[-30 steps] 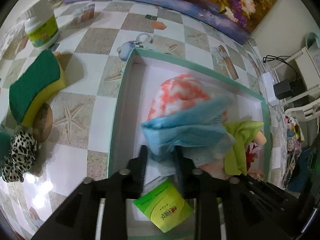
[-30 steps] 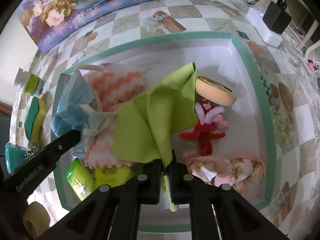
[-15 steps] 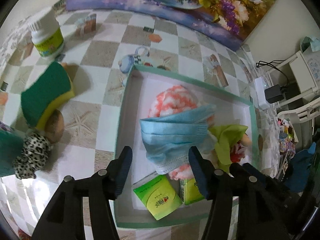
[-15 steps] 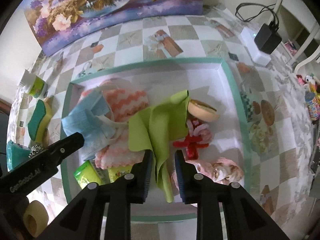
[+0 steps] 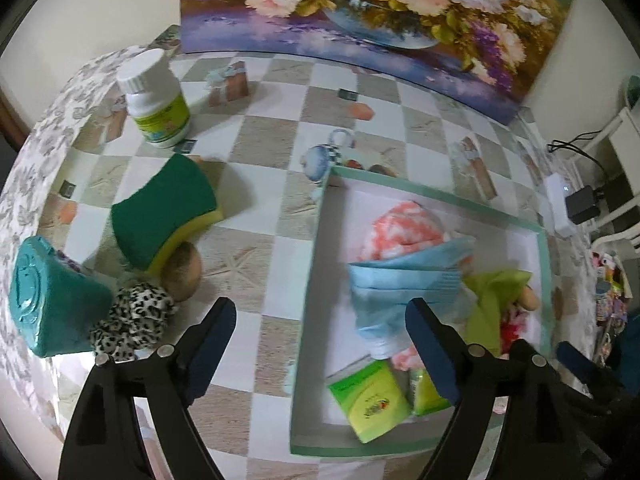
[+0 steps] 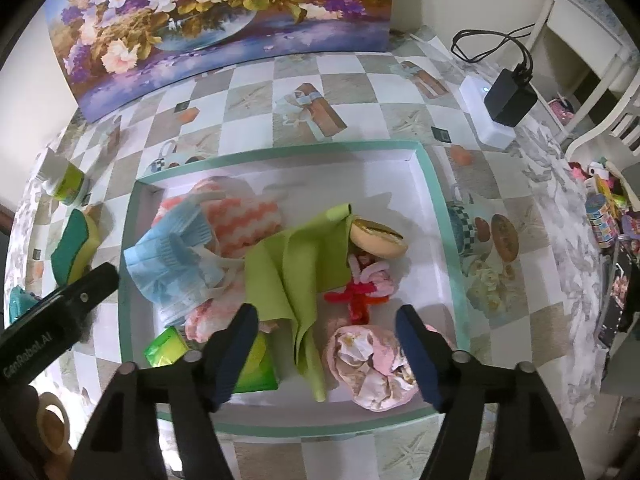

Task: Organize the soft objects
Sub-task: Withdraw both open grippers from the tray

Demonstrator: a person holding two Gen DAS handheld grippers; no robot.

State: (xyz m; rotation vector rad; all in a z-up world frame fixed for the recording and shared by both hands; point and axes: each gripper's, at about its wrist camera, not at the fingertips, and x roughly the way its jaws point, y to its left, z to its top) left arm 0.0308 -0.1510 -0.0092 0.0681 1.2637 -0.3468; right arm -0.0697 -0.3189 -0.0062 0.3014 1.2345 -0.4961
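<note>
Only thing I can actually read is "GenRobot.AI" in white letters on my left gripper (image 6: pixel 60 316), as my right camera sees it. The print on the green packets (image 5: pixel 370 406) and the white bottle (image 5: pixel 154 98) is too blurry.

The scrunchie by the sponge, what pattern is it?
Leopard print, black spots on white; clearest in the left wrist view.

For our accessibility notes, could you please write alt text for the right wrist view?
The open right gripper hovers over a teal-rimmed box holding a lime-green cloth, blue face mask, pink-and-white towel and other soft items.
</note>
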